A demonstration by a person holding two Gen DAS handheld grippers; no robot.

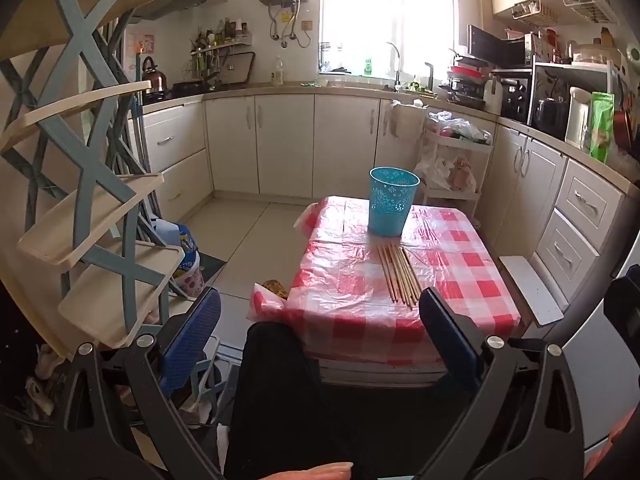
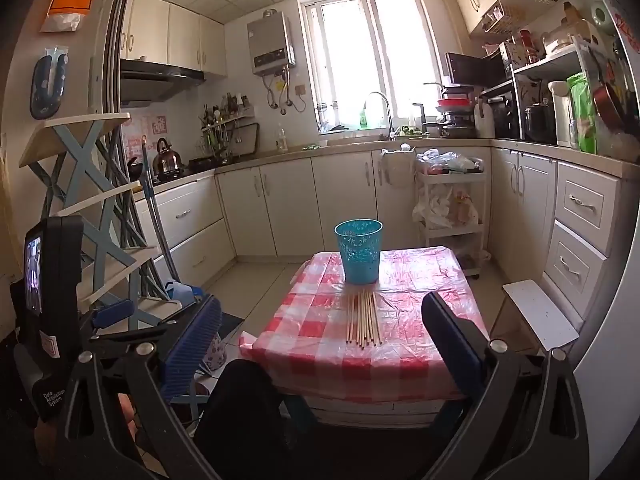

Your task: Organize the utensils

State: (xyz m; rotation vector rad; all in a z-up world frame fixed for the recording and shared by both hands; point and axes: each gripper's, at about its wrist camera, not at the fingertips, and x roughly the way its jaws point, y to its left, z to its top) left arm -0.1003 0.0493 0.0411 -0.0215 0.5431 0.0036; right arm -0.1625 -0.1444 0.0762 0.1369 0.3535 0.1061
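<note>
Several wooden chopsticks [image 1: 400, 276] lie side by side on a small table with a red-and-white checked plastic cloth [image 1: 352, 280]. A perforated teal cup [image 1: 392, 202] stands upright just behind them. Both show in the right wrist view too: chopsticks [image 2: 363, 320], cup [image 2: 359, 251], table [image 2: 312, 320]. My left gripper [image 1: 320, 308] is open and empty, held back from the table's near edge. My right gripper [image 2: 322, 316] is also open and empty, back from the near edge. The left gripper's body shows at the left of the right wrist view [image 2: 48, 300].
A blue-and-cream tiered rack [image 1: 92, 208] stands close on the left. A white stool [image 1: 530, 288] sits right of the table. White cabinets [image 1: 280, 144] and a trolley [image 1: 452, 160] line the far and right walls. My dark-clothed knee [image 1: 276, 360] is below the table edge.
</note>
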